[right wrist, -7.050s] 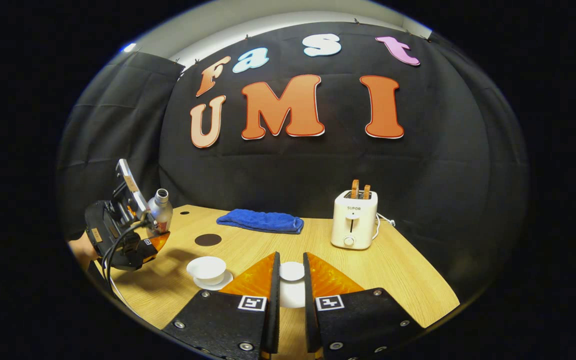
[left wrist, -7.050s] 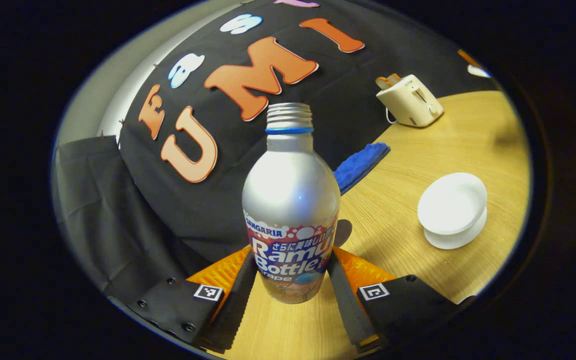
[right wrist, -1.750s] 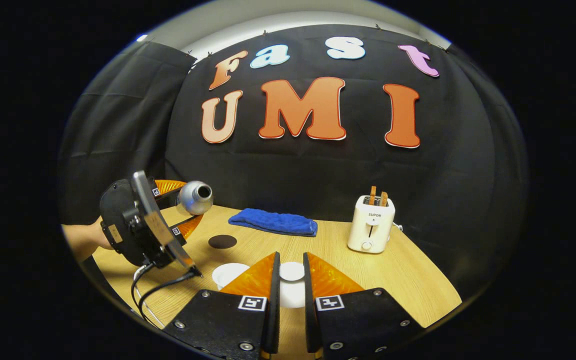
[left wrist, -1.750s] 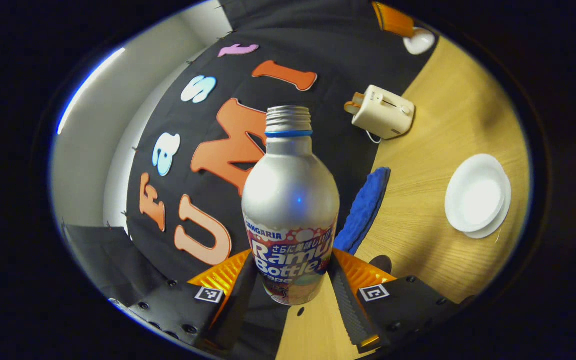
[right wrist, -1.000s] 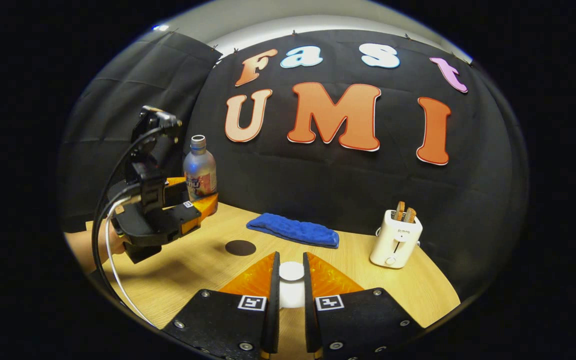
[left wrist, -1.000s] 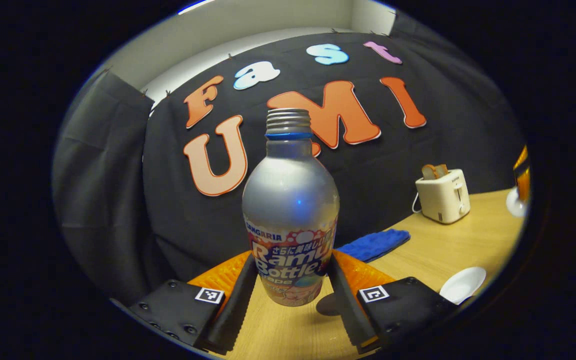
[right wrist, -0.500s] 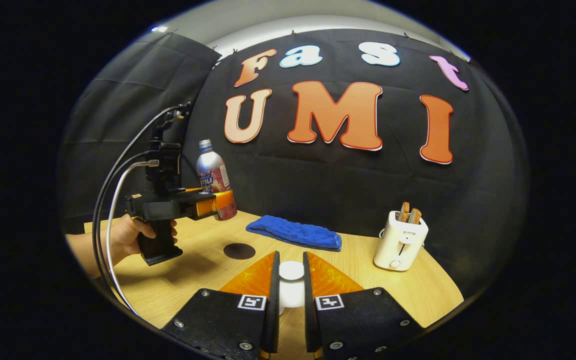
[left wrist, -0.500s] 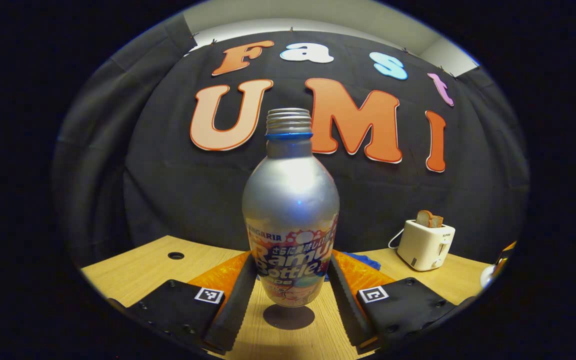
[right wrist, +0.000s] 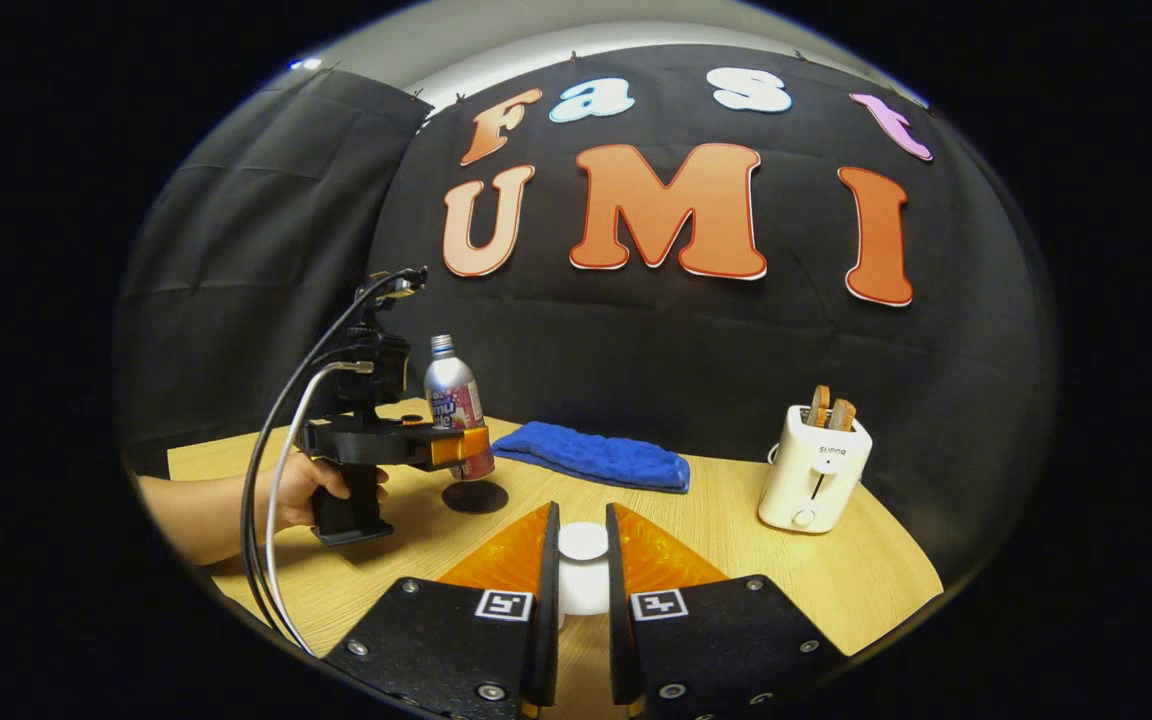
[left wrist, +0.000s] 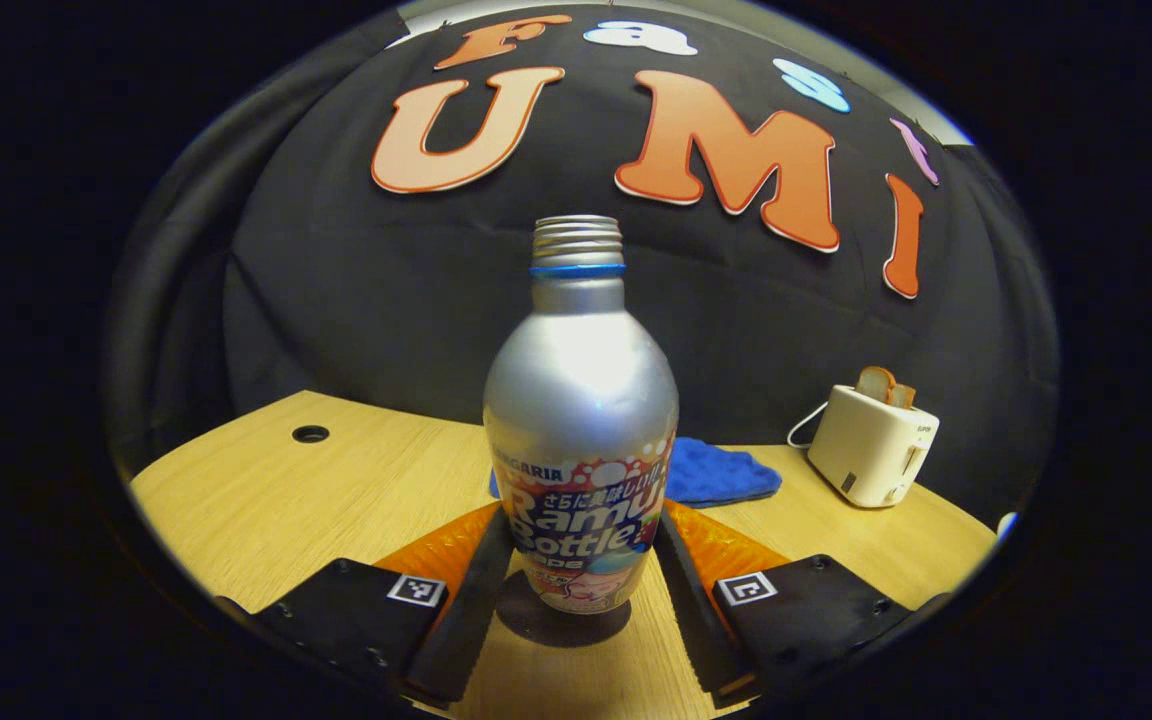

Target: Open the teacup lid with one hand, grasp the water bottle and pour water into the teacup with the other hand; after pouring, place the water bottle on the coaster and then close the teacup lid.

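A silver water bottle [left wrist: 581,430] with an uncapped neck stands upright between the fingers of my left gripper [left wrist: 581,590], which is shut on its labelled lower half. Its base hangs right over the dark round coaster [left wrist: 561,628]; I cannot tell if they touch. In the right gripper view the bottle [right wrist: 454,400], the left gripper [right wrist: 456,447] and the coaster [right wrist: 474,497] sit at the left. My right gripper [right wrist: 581,520] is shut on the knob of the white teacup lid [right wrist: 583,542], held above the table.
A blue cloth [right wrist: 591,455] lies at the back of the wooden table [right wrist: 736,540], by the wall. A white toaster [right wrist: 814,470] with toast stands to the right. A hand [right wrist: 301,490] grips the left gripper's handle, with cables trailing off. The table has a small hole [left wrist: 310,434] at far left.
The bottle was tipped sideways over the cup, then turned upright and carried left and down over the coaster. The right gripper has kept the lid gripped and barely moved.
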`<state>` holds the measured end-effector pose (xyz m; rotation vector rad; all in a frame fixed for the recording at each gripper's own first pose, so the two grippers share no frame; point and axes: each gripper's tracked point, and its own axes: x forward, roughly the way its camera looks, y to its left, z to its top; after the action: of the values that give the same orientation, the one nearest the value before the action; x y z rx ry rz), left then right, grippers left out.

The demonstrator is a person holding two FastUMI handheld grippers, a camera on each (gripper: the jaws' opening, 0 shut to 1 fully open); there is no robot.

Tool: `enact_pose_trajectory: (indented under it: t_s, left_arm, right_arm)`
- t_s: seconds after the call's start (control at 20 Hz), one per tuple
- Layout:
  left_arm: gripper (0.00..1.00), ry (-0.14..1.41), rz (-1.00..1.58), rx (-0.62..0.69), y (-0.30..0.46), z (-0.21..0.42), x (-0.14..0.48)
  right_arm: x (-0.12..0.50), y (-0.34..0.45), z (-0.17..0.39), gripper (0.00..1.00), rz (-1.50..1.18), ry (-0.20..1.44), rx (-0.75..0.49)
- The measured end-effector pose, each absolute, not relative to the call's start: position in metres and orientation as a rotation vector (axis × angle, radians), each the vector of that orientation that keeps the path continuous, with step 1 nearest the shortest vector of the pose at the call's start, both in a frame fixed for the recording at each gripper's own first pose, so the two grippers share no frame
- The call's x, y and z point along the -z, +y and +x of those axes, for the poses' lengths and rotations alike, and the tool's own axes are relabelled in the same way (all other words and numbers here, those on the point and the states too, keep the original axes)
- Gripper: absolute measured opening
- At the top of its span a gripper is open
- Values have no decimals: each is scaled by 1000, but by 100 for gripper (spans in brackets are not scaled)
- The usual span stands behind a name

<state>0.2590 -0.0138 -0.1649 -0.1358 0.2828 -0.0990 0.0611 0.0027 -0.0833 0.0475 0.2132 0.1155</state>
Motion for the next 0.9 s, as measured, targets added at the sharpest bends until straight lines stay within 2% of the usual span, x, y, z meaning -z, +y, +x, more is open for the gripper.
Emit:
enact_pose_trajectory:
  t_s: [0.35,0.4,0.45,0.6,0.75,0.8,0.9]
  left_arm:
    - [80,381,-95,83,-18,273,202]
    - [88,382,-90,84,-18,271,201]
    - [80,394,-78,85,-17,270,204]
    - [88,406,-81,92,-17,267,205]
    - [88,411,-80,98,-13,261,204]
    - [98,416,-77,100,-11,258,204]
    - [99,423,-77,110,-11,253,205]
  right_arm:
    - [94,5,68,22,55,232,-128]
    - [96,7,69,22,56,234,-134]
    - [97,9,70,22,61,237,-137]
    - [104,21,73,22,71,254,-158]
    - [111,33,75,21,77,267,-177]
    - [112,37,77,21,81,265,-184]
    - [125,44,78,22,87,288,-195]
